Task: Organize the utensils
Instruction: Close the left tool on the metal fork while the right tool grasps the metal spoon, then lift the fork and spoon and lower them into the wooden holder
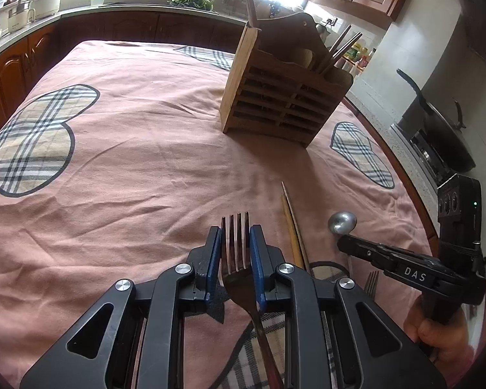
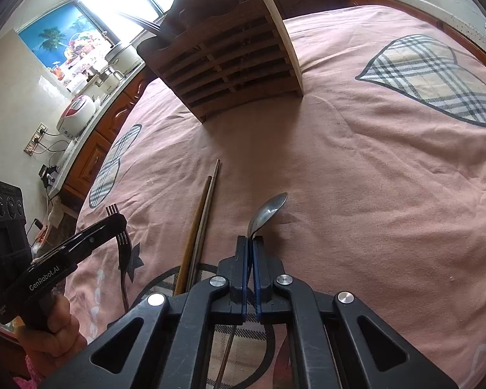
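My left gripper (image 1: pixel 236 236) is shut on a metal fork (image 1: pixel 236 246), tines pointing forward, just above the pink cloth. My right gripper (image 2: pixel 252 243) is shut on a metal spoon (image 2: pixel 267 214) at its neck, bowl pointing forward. The right gripper also shows in the left wrist view (image 1: pixel 343 243) with the spoon bowl (image 1: pixel 341 222). The left gripper shows in the right wrist view (image 2: pixel 116 220) with the fork (image 2: pixel 123 243). A pair of chopsticks (image 2: pixel 201 223) lies on the cloth between the grippers, also seen in the left wrist view (image 1: pixel 293 227). A slatted wooden utensil holder (image 1: pixel 282 97) stands ahead with chopsticks inside.
The table (image 1: pixel 129 162) wears a pink cloth with plaid heart patches. A second fork (image 1: pixel 371 283) lies near the right gripper. A black wok (image 1: pixel 437 123) sits on the stove at right. Counters with pots and a rice cooker (image 2: pixel 76 115) ring the table.
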Action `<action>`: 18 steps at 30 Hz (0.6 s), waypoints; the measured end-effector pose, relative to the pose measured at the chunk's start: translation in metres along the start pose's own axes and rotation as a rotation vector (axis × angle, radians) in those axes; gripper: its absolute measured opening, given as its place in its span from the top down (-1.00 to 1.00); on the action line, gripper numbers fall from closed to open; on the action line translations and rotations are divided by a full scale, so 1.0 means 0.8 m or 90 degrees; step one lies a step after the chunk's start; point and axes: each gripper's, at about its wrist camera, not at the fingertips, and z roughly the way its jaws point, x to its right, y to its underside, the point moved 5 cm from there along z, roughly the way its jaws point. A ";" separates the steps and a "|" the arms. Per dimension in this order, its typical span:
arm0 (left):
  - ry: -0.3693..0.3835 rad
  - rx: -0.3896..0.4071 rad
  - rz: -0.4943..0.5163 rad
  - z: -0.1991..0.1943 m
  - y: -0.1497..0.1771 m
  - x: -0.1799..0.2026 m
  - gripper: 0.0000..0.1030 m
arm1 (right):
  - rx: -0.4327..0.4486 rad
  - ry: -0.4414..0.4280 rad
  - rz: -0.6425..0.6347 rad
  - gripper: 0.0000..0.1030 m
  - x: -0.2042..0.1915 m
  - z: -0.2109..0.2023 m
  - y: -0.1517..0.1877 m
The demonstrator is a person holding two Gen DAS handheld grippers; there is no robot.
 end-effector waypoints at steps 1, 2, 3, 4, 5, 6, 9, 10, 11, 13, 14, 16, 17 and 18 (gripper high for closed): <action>0.001 0.006 -0.002 -0.006 0.000 0.000 0.68 | 0.006 0.000 -0.004 0.95 -0.002 -0.003 0.000; 0.003 0.012 -0.004 -0.012 -0.001 0.000 0.68 | 0.012 -0.004 -0.006 0.95 -0.005 -0.007 0.000; 0.004 0.018 -0.005 -0.017 -0.001 0.000 0.69 | 0.020 -0.007 -0.006 0.95 -0.007 -0.012 0.000; 0.005 0.025 -0.006 -0.023 -0.002 0.001 0.69 | 0.028 -0.011 -0.008 0.95 -0.010 -0.017 0.000; 0.007 0.031 -0.006 -0.029 -0.001 0.002 0.69 | 0.039 -0.018 -0.009 0.96 -0.013 -0.022 -0.001; 0.008 0.037 -0.006 -0.035 -0.001 0.003 0.69 | 0.048 -0.025 -0.010 0.96 -0.015 -0.027 -0.001; 0.011 0.054 -0.004 -0.052 0.000 0.007 0.70 | 0.079 -0.037 -0.017 0.96 -0.024 -0.046 -0.001; 0.013 0.059 -0.005 -0.058 0.001 0.008 0.70 | 0.088 -0.041 -0.018 0.96 -0.027 -0.051 -0.001; 0.014 0.063 -0.005 -0.063 0.001 0.008 0.71 | 0.098 -0.045 -0.019 0.96 -0.029 -0.057 -0.001; 0.015 0.073 -0.005 -0.072 0.002 0.009 0.73 | 0.118 -0.048 -0.027 0.96 -0.036 -0.069 -0.002; 0.016 0.078 -0.005 -0.076 0.002 0.010 0.74 | 0.127 -0.047 -0.030 0.96 -0.039 -0.075 -0.002; 0.016 0.084 -0.005 -0.083 0.004 0.011 0.95 | 0.143 -0.046 -0.037 0.96 -0.044 -0.085 -0.002; 0.018 0.088 -0.005 -0.088 0.005 0.011 0.95 | 0.149 -0.045 -0.039 0.96 -0.046 -0.089 -0.002; 0.017 0.090 -0.004 -0.091 0.007 0.013 0.95 | 0.156 -0.044 -0.043 0.96 -0.048 -0.094 -0.002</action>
